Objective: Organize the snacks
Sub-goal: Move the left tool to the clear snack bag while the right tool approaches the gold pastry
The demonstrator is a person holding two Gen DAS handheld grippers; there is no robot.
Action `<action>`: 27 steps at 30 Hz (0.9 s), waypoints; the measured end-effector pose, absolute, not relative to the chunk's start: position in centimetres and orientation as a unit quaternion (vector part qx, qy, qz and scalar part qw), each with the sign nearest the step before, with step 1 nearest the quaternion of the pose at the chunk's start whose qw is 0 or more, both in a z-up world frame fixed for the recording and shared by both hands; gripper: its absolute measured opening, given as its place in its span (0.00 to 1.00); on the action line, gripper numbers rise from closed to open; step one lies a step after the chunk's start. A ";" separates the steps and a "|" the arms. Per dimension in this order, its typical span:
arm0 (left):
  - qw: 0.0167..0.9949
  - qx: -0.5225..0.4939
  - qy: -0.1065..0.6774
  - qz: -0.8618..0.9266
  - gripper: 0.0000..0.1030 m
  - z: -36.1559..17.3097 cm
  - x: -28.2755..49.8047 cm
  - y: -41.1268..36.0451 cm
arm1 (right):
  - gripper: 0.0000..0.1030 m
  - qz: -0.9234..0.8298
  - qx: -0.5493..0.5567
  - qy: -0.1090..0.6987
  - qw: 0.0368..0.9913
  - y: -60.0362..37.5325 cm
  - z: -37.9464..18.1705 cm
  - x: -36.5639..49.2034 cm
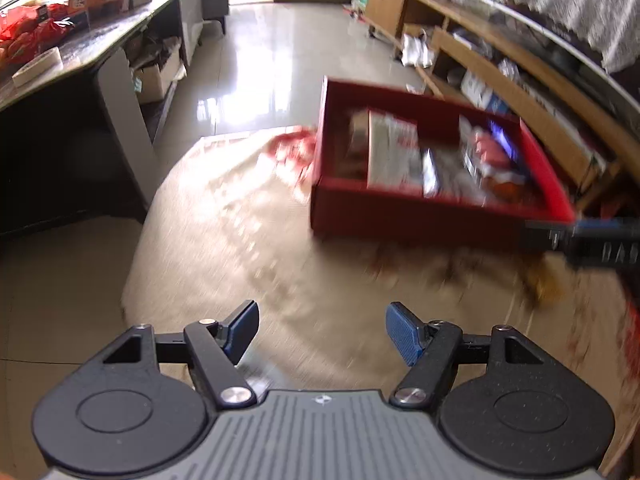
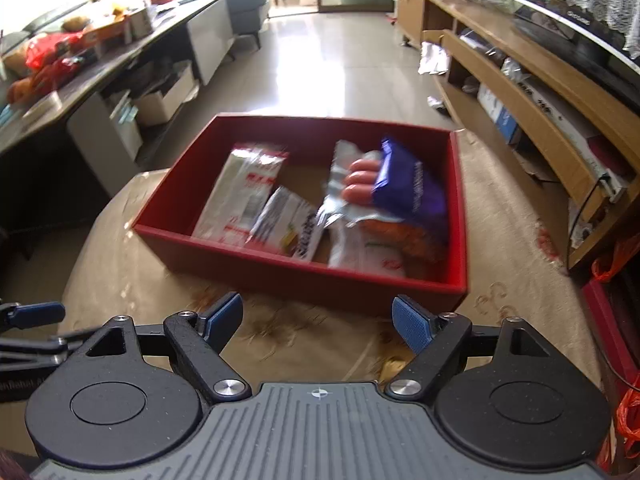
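Both the left claw (image 1: 320,334) and the right claw (image 2: 318,322) are seen spread wide and empty above the beige cloth (image 2: 280,336), beyond which the red box (image 2: 256,270) is set, its blurred snack packets, a sausage pack (image 2: 356,180) and a purple bag (image 2: 408,188) among them, piled inside.

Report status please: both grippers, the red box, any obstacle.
Left gripper open, empty. Right gripper open, empty. Red cardboard box on beige cloth, holding snack packets. Nothing blocking.

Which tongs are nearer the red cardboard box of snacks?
Right. The right tongs face the red cardboard box just short of its near wall; the left tongs sit farther back, off to its left.
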State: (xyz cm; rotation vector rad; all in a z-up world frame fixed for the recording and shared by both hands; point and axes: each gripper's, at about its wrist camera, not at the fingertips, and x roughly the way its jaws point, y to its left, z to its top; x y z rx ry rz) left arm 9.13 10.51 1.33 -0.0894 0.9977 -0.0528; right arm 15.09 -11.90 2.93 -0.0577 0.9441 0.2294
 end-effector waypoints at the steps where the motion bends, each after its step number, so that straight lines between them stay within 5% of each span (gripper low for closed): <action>1: 0.875 -0.037 0.483 -0.029 0.64 0.9 8.8 10.9 | 0.84 0.114 -0.029 0.457 0.882 -11.7 2.8 15.0; 21: 0.823 0.050 0.562 -0.065 0.70 -4.9 7.1 11.8 | 0.85 0.133 -0.059 0.488 0.861 -10.2 0.9 14.2; 27: 0.829 0.030 0.556 -0.053 0.59 -4.8 6.0 11.2 | 0.85 0.120 -0.051 0.491 0.862 -12.2 0.9 14.3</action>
